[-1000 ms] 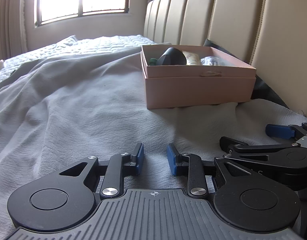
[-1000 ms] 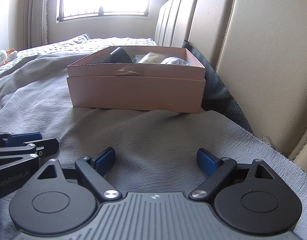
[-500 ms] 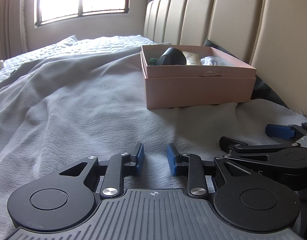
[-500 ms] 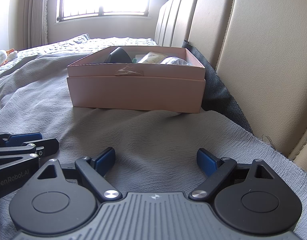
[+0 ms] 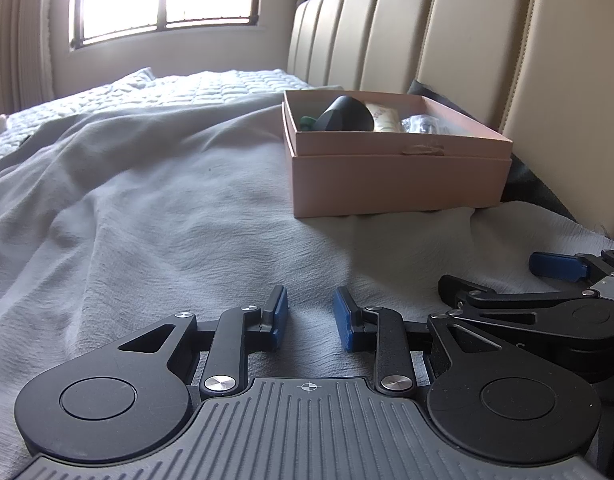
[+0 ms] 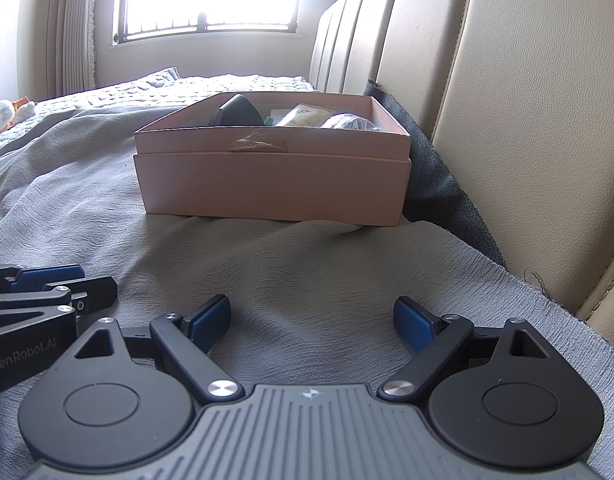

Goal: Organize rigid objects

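Two hand-held grippers rest low on the bed (image 5: 155, 216), side by side and aimed at the one container in play, so the step in hand looks like either the very start or the close of the sorting; nothing loose shows on the grey sheet (image 6: 299, 264). The bed is the largest thing and offers the most room: a broad, rumpled stretch of sheet lies open toward the window side, while the padded headboard (image 6: 519, 128) walls off the other side, with a dark cloth (image 6: 439, 184) wedged along its foot. The pink box (image 6: 267, 176) sits on the sheet near that headboard edge, well ahead of both tools, lid off; inside it a dark rounded object (image 5: 347, 114), a pale packet (image 6: 303, 116) and something in clear wrap (image 5: 421, 124) are already gathered. To do this well I would approach the box from the open window side, come in over its rim rather than against its wall, since it stands on soft folds and may slide or tip, and keep the two tools from fouling each other. The left hand-held gripper (image 5: 310, 318) has its blue pads drawn narrow with nothing between them; the right hand-held gripper (image 6: 312, 322) stands wide and empty.
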A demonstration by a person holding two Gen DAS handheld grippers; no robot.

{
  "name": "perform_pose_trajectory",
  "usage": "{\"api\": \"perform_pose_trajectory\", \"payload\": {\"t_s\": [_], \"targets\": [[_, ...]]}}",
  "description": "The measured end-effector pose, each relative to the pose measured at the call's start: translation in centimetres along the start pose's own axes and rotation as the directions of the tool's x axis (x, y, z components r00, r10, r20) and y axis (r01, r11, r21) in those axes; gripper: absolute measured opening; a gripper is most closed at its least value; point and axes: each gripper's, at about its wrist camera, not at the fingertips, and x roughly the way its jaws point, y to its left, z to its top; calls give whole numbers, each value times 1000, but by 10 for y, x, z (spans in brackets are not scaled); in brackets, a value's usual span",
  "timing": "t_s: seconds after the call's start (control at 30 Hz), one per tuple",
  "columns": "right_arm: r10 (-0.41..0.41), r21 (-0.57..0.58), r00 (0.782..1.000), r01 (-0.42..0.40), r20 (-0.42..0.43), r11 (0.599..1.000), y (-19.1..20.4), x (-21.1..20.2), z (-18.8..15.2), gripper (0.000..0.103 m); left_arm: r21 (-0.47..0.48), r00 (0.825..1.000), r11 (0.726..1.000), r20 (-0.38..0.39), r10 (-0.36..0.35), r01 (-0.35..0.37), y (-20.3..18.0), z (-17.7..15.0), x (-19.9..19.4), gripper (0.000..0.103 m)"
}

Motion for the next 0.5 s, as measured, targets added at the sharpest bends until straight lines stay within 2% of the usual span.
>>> {"api": "perform_pose_trajectory", "payload": {"t_s": [0.5], "targets": [[0, 0, 1000, 0, 0, 1000, 0, 0, 0, 89, 3, 1000, 1000, 1, 3, -3, 0, 0, 0, 30]]}}
